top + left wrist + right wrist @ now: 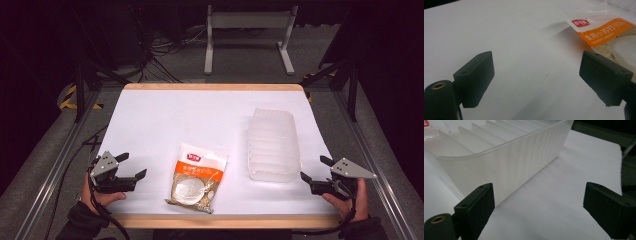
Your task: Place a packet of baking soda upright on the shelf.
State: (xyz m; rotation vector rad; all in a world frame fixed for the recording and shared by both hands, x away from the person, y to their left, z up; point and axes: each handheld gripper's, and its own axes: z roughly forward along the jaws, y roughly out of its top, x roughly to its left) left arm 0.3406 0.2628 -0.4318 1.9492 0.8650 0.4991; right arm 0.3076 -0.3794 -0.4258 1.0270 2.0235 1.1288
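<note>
An orange and white food packet (pixel 196 178) lies flat near the front middle of the white table (pixel 200 120); its clear window shows a pale powder. To its right stands a translucent ribbed plastic bin (pixel 273 144), with nothing visible inside. My left gripper (pixel 132 166) rests at the front left, open, jaws wide apart and pointing toward the packet (pixel 606 37). My right gripper (pixel 315 169) sits at the front right, open, with the bin's (pixel 506 157) near corner just ahead of its left jaw. Nothing lies between either pair of jaws.
The table has a wooden rim (pixel 215 86) at the back and front. Metal frame rails (pixel 60 160) run along both sides. Behind the table are cables on the floor and a white stand (pixel 247 30).
</note>
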